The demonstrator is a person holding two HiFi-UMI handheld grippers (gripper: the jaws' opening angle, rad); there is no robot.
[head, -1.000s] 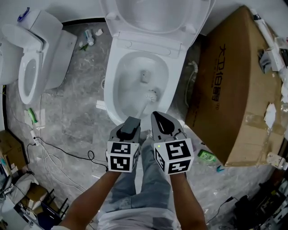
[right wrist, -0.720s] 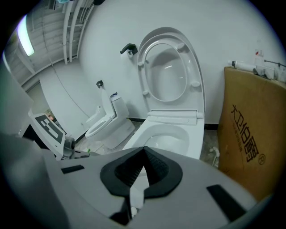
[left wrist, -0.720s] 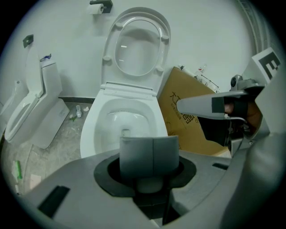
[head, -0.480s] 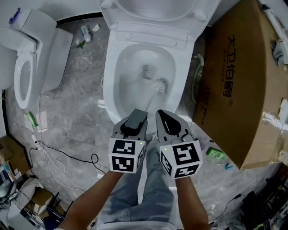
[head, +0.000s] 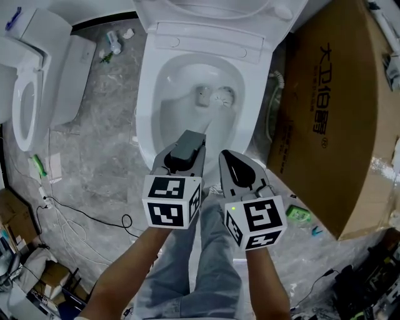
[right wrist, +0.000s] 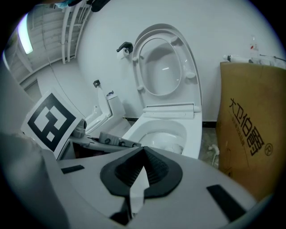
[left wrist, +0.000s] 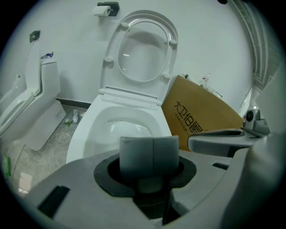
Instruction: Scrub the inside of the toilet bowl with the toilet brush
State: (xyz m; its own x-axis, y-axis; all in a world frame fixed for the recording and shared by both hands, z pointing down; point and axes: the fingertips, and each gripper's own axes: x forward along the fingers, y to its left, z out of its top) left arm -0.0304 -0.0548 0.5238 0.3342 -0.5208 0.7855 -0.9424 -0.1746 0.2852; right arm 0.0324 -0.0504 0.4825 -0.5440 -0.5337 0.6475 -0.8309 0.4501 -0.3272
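The toilet bowl (head: 145, 103) fills the middle of the head view, seat and lid (head: 212, 9) raised, with a big cardboard box (head: 325, 125) just beside it on the right and a second toilet (head: 25, 106) well apart on the left. Both grippers hover over the bowl's near rim, side by side. The left gripper (head: 189, 139) carries nothing: its grey pads (left wrist: 152, 154) are pressed flat together. The right gripper (head: 229, 157) has its ribbed black pads (right wrist: 156, 167) pinching a thin white handle (right wrist: 136, 187). That looks like the shaft of the toilet brush (head: 222, 95), whose bristle head sits deep in the bowl, just right of the outlet (head: 201, 95).

Scrubbing seems under way. The handle is slim and held only at its end, so a hard sideways push could twist it in the pads or pull it loose. The head could also snag in the outlet, and a fast stroke could flick water over the rim.
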